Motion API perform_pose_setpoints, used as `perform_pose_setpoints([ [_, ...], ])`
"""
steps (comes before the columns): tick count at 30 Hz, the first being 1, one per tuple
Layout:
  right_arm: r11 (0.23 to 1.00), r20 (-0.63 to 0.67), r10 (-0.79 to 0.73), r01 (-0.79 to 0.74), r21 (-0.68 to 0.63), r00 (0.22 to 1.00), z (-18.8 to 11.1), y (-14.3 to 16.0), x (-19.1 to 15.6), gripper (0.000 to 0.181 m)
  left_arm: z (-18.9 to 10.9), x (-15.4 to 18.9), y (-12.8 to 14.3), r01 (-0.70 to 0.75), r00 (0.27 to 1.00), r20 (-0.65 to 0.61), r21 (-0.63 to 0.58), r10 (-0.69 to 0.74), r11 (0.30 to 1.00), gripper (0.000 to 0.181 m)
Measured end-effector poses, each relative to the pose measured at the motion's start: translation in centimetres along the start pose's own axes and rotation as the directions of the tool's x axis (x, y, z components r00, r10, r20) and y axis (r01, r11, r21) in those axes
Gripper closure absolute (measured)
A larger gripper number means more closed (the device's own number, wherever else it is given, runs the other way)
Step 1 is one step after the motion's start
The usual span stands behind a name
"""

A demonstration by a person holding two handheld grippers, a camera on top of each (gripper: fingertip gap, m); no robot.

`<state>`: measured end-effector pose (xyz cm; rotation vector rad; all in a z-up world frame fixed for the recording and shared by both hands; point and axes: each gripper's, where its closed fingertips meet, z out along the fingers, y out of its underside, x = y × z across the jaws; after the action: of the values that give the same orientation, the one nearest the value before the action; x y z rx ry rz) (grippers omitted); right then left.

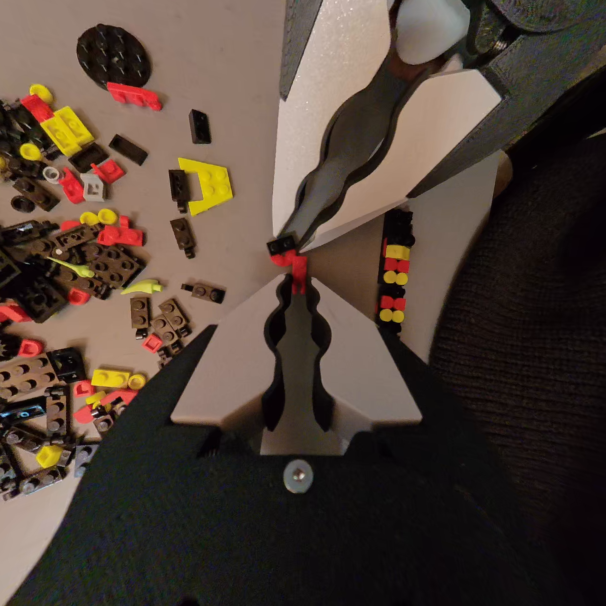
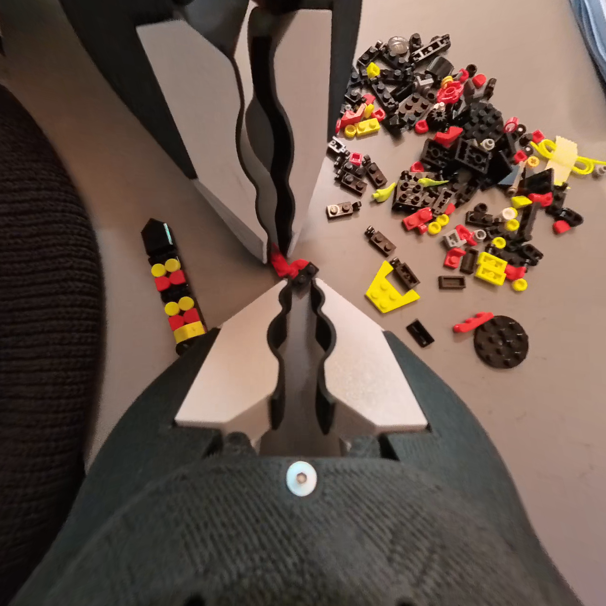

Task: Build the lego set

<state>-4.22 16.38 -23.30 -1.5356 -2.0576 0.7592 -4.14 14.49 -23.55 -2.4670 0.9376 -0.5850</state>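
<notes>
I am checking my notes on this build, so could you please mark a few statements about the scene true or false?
1. The left claw holds a red piece. True.
2. The right claw holds a yellow piece. False: it grips a black piece.
3. The two held pieces meet between the claws. True.
4. The striped strip is in a claw. False: it lies on the table.
5. The round black plate lies on the table. True.

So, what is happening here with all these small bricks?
Two hand-held grippers meet tip to tip above the table. The left gripper is shut on a small red piece, the right gripper on a small black plate, and the two parts touch. A finished striped strip lies beside them; loose bricks wait nearby.
</notes>
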Motion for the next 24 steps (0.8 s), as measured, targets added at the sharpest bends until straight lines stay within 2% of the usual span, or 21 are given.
perform_pose_setpoints([
  [8,1.0,0.021,0.019,-0.019,0.004,1.0,0.0,-0.09,-0.34,0.171,-0.09,-0.23,-0.1,0.107,0.994,-0.013,0.007,-0.107,0.994,0.176],
  [15,0.998,0.052,0.069,-0.07,0.012,0.996,-0.09,-0.31,-0.76,0.165,-0.07,-0.05,-0.2,0.188,0.981,-0.045,0.007,-0.188,0.982,0.176],
  [24,0.993,0.071,0.114,-0.115,0.012,0.991,-0.13,-0.31,-0.83,0.162,-0.05,-0.04,-0.25,0.213,0.976,-0.05,0.004,-0.213,0.977,0.176],
])
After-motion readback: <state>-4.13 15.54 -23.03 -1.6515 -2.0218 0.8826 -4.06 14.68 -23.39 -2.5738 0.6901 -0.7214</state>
